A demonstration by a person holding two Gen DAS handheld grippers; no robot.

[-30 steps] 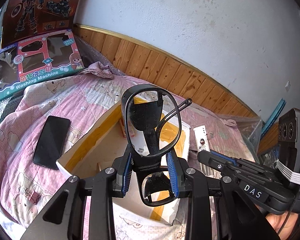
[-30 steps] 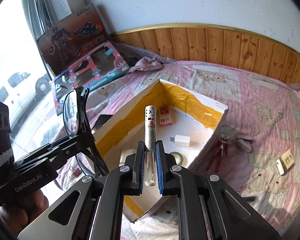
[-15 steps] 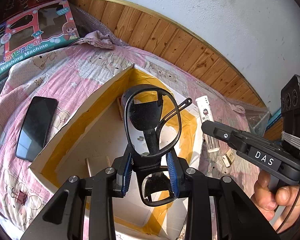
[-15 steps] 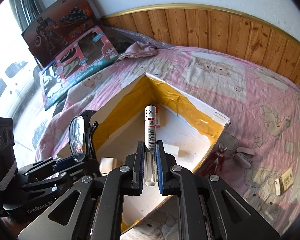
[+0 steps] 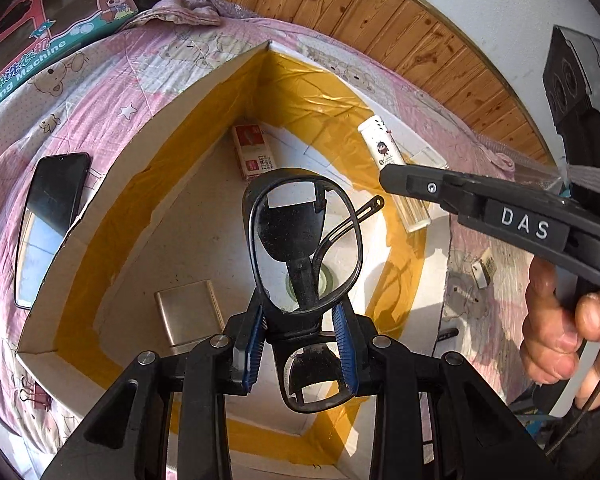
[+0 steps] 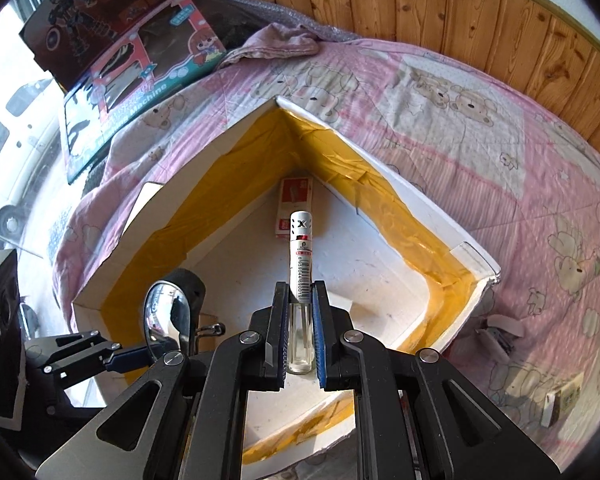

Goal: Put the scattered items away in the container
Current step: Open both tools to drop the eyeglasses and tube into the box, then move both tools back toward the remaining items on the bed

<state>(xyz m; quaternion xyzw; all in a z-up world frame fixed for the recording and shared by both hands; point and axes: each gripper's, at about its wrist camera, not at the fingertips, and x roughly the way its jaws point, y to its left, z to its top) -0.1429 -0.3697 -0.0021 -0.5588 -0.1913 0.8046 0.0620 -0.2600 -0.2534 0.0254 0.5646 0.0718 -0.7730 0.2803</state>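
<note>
Left gripper (image 5: 303, 346) clamps black glasses (image 5: 304, 240) at the bridge; right gripper (image 6: 300, 322) pinches a white pen (image 6: 301, 256) upright. Both have advanced from the near rim a second ago and now hang above the floor of the box (image 6: 228, 136), with open white floor below them. A red packet (image 5: 253, 152) lies in the far corner, a phone (image 5: 50, 220) outside the left wall.
</note>
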